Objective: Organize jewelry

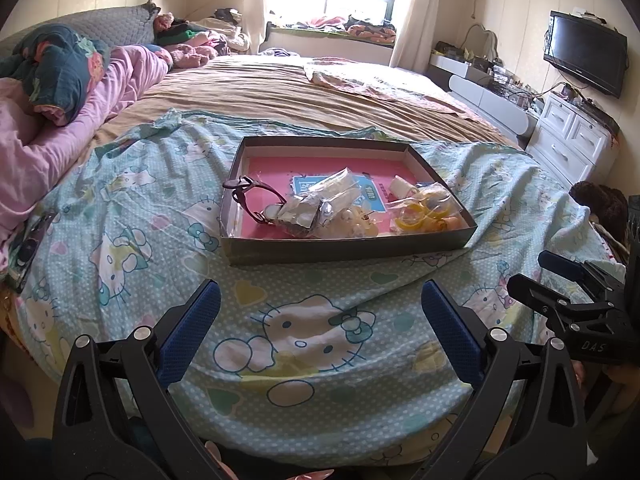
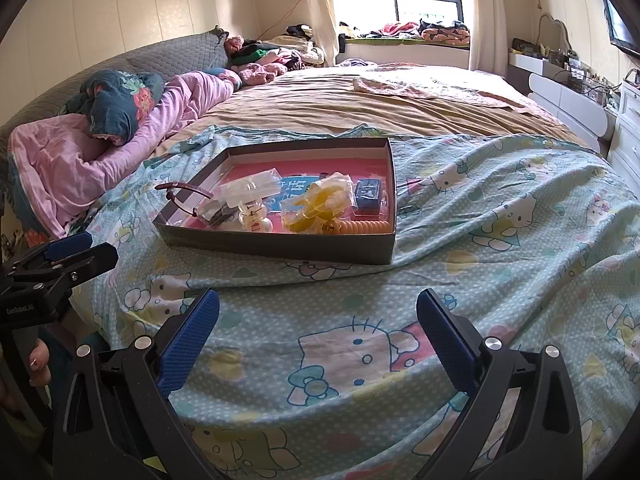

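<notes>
Left gripper: the left gripper [image 1: 320, 332] is held low over the near edge of the bed, jaws spread wide apart, nothing between the blue pads [image 1: 192, 336].
Right gripper: the right gripper [image 2: 318, 332] is held likewise, jaws wide apart and empty; in the left view it is seen at the right edge [image 1: 560, 280], side-on.
Tray: a shallow dark cardboard tray [image 1: 344, 246] with a pink floor is set on the patterned sheet [image 1: 304, 336], ahead of both grippers and apart from them (a strip of bare sheet lies between).
Jewelry: the pieces are heaped along the tray's near wall. A dark red strap [image 1: 250, 196], apparently a watch, is draped over the tray's left rim. Clear plastic bags [image 1: 320, 200] are piled at the middle, with pale beads [image 1: 356, 220] just beside them. Yellow rings in a bag [image 2: 316, 204] lie to the right, a small blue box [image 2: 370, 196] near the far right wall, and an orange coil band [image 2: 364, 227] against the near wall.
Obstructions: the tray's near wall stands between the jaws and the pieces; the bags overlap several items, so what lies beneath cannot be told.
Surroundings: a pink quilt [image 1: 60, 136] is bunched at the left of the bed, a tan sheet [image 1: 280, 96] lies beyond the tray, white drawers [image 1: 572, 136] stand at the right and a wall television [image 1: 584, 52] above them. A fingertip [image 2: 38, 360] is seen gripping the left handle.
</notes>
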The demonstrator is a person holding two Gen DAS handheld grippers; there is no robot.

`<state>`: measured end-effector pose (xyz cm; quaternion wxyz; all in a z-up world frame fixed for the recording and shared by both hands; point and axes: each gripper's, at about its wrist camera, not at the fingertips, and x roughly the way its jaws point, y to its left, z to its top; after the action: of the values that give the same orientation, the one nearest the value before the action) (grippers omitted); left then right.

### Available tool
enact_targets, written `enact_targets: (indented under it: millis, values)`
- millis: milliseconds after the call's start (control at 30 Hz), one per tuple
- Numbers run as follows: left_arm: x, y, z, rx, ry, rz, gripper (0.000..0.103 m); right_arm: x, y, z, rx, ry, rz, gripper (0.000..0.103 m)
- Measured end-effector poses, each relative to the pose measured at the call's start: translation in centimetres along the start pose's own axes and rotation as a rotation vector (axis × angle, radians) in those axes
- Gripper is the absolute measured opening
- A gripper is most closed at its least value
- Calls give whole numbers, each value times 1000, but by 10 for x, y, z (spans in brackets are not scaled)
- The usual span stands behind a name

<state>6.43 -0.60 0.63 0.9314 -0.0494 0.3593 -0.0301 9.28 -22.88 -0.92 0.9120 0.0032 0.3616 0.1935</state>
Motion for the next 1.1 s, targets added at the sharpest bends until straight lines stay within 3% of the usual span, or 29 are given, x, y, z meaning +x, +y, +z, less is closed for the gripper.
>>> enact_targets:
  millis: [1100]
  values:
    - [-1,4,3,8,5,0,94,0,-1,0,2,6,4,98]
